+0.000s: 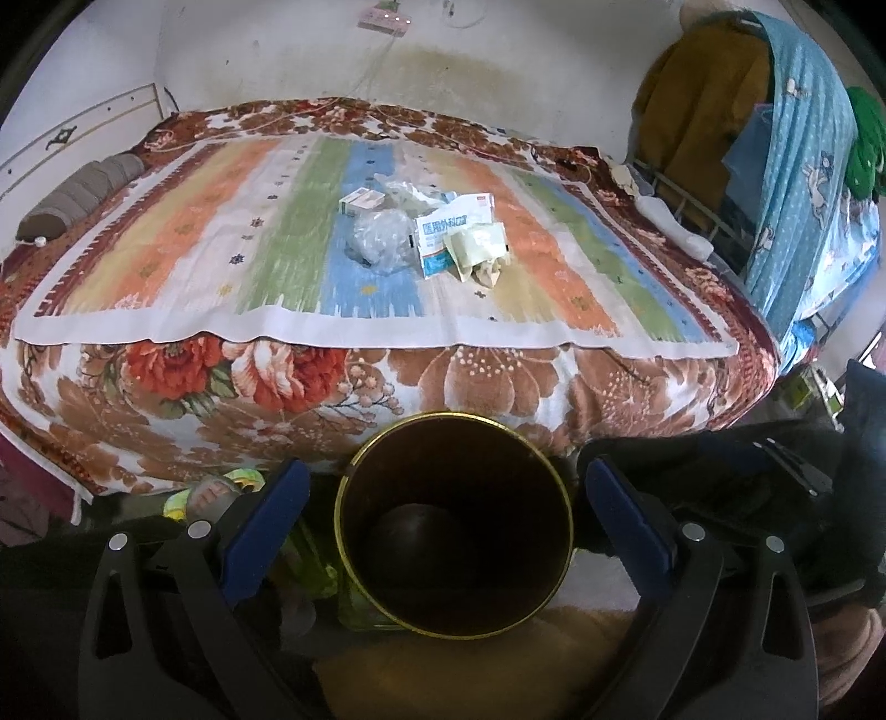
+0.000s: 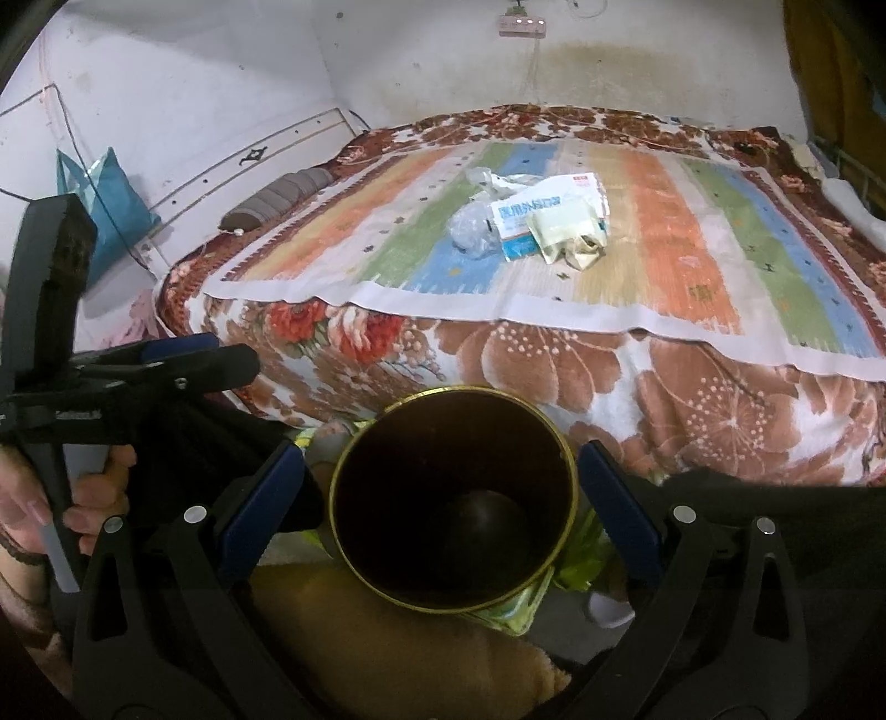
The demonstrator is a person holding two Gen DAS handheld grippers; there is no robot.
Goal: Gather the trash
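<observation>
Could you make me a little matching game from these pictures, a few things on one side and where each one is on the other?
Things:
1. bin
2. trash pile
3. power strip
4. teal bag

Places:
A. high on the back wall
B. middle of the striped mat on the bed
C. on the floor in front of the bed
D. against the left wall, beside the bed

Pairs: 1-C, 2-B, 3-A, 4-D
</observation>
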